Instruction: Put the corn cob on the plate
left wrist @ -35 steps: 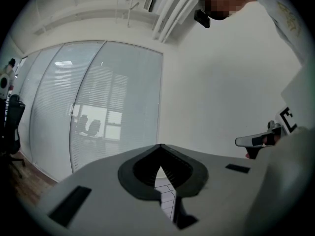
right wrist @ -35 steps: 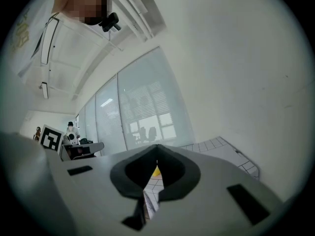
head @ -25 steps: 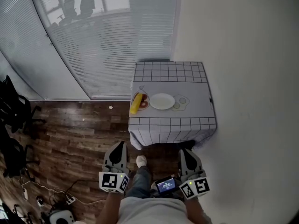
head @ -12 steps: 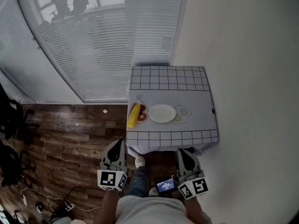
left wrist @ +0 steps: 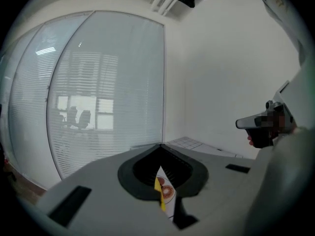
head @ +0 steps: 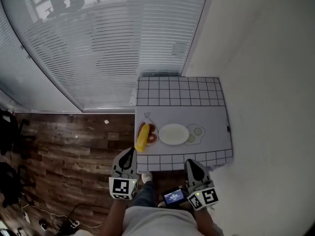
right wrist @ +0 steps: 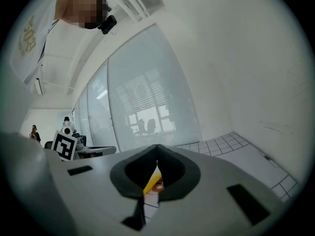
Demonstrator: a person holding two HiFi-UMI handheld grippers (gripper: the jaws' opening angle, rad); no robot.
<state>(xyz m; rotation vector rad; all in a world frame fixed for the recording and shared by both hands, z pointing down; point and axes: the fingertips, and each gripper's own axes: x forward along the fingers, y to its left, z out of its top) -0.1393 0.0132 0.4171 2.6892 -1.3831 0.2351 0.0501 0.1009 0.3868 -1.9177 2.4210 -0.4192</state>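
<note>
A yellow corn cob [head: 142,137] lies at the left end of a small table, just left of a white oval plate [head: 173,133]. Both sit on a white cloth with a grid border [head: 178,91]. My left gripper [head: 129,155] hangs just short of the table's near edge, below the corn, its jaws shut and empty. My right gripper [head: 190,164] is at the near edge too, below the plate's right side, also shut with nothing in it. Through each gripper's closed jaws a sliver of the corn [left wrist: 160,190] [right wrist: 150,182] shows ahead.
A white wall runs along the table's right side. Window blinds [head: 108,43] stand behind it. Wood floor [head: 69,156] lies to the left, with cables and dark gear at the far left edge. Printed egg shapes [head: 195,134] mark the cloth right of the plate.
Both grippers have moved forward toward the table. The table now sits closer and lower in the head view, with the gripper tips at its near edge.
</note>
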